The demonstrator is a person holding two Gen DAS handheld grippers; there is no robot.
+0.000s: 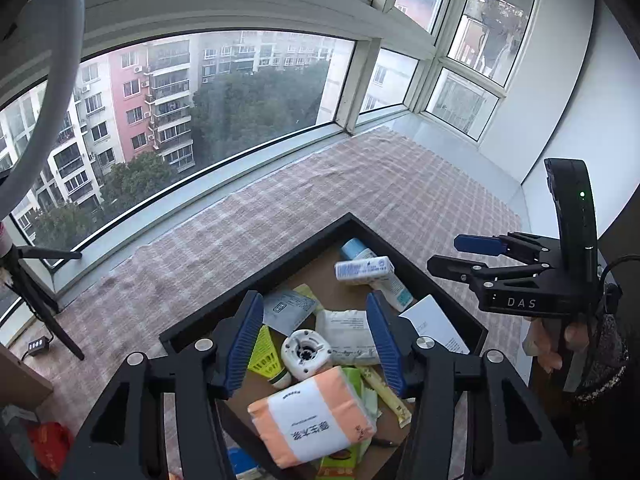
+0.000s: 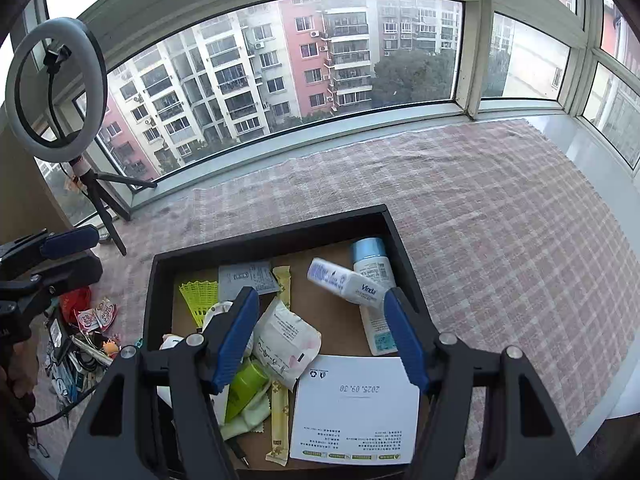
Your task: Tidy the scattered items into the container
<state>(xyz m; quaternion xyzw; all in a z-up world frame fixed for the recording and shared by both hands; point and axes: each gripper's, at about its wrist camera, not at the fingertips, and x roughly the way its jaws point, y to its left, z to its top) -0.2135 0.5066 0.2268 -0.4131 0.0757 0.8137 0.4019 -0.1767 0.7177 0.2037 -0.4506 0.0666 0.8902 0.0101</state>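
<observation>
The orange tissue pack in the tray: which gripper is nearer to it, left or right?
Left. The left gripper hovers open directly above the orange tissue pack. The right gripper hangs open over the tray's other side, above the white paper.

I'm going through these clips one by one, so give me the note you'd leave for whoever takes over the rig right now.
Left gripper: open, nothing between its fingers.
Right gripper: open, also holding nothing.
Both hang over the black tray.
In the tray: tissue pack, shuttlecock, lotion tube, small tissue pack lying across it, white card, sachets.
Left to do: a pile of small things lies on the checked cloth left of the tray; move it in.
</observation>
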